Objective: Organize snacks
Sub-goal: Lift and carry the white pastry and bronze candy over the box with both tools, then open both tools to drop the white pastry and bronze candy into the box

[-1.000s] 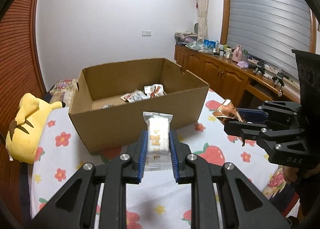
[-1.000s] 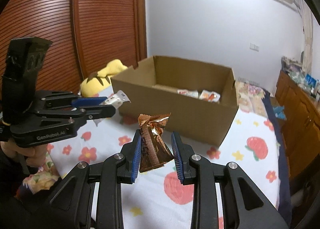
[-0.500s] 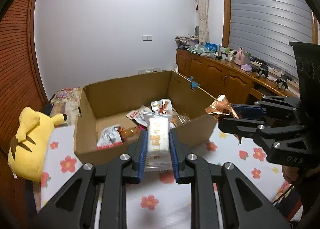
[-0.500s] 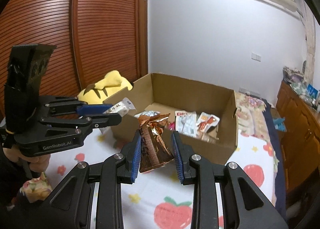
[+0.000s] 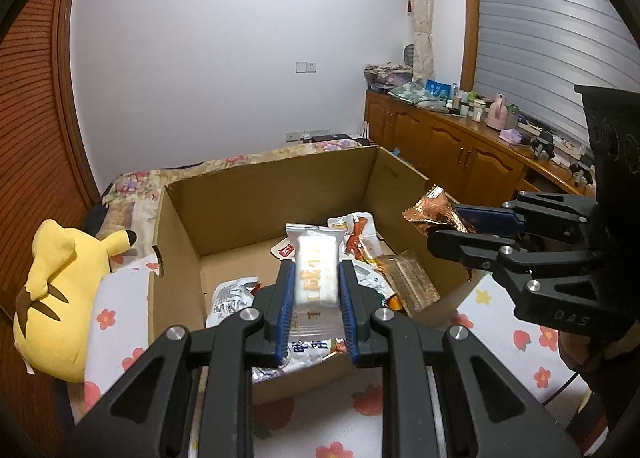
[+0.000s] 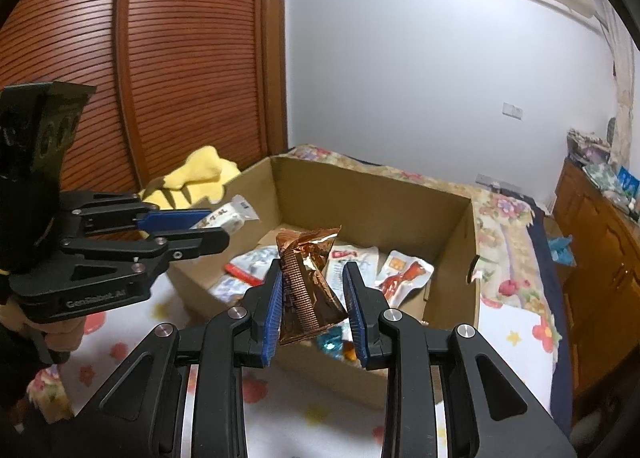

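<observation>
An open cardboard box [image 5: 276, 194] [image 6: 372, 194] stands on a flowered bedsheet and holds several snack packets [image 5: 360, 234] [image 6: 404, 272]. My left gripper [image 5: 316, 290] is shut on a white snack packet [image 5: 316, 270] and hangs over the box's near edge. In the right wrist view that left gripper [image 6: 208, 222] shows at the left with the white packet [image 6: 226, 216] sticking out. My right gripper [image 6: 312, 298] is shut on a copper-brown foil snack bag [image 6: 308, 278] over the box's front. From the left wrist view the right gripper [image 5: 448, 224] appears at the right, the foil bag [image 5: 430, 206] over the box's right wall.
A yellow plush toy [image 5: 60, 290] [image 6: 196, 174] lies left of the box on the bed [image 5: 344, 430]. A wooden slatted wardrobe [image 6: 160, 58] stands at the left. Wooden cabinets [image 5: 460, 154] with clutter on top run along the right wall. A hand [image 6: 60, 332] holds the left gripper's handle.
Both grippers have moved forward toward the box with their packets still held. They now hang over its front edge, and the box's contents show more fully.
</observation>
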Tool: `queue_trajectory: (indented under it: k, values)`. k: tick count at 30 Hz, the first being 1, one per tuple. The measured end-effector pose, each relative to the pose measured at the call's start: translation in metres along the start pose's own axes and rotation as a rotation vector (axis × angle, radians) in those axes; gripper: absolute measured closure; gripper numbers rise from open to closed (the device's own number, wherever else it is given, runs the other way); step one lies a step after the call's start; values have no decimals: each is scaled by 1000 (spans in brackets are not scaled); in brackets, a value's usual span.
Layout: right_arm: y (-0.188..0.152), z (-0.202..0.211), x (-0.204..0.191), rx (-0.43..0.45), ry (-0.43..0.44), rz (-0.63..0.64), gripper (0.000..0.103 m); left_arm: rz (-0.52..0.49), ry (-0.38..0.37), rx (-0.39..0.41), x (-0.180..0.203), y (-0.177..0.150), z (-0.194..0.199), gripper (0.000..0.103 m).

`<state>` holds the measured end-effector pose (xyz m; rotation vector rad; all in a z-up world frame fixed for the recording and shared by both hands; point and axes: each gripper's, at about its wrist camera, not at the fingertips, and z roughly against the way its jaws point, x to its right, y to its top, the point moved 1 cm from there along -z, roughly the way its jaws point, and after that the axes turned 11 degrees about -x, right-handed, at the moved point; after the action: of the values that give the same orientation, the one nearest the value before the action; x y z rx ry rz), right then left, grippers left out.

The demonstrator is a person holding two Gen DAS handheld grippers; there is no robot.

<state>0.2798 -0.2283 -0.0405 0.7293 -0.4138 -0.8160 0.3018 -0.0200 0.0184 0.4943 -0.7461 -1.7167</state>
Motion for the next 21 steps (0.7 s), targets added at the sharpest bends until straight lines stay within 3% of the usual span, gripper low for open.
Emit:
queue_trajectory:
  k: [16,19,21]
  values:
    - [5,-37,20,-63,-24,-61,71,20,35,-39,-11,10,-27,83]
    - [3,-38,22,-68,-25,-65,69,20,41,-41,-11,11,-30,83]
    - [3,-39,23,-72,-29,-70,62,25,46,-43,-11,11,-31,83]
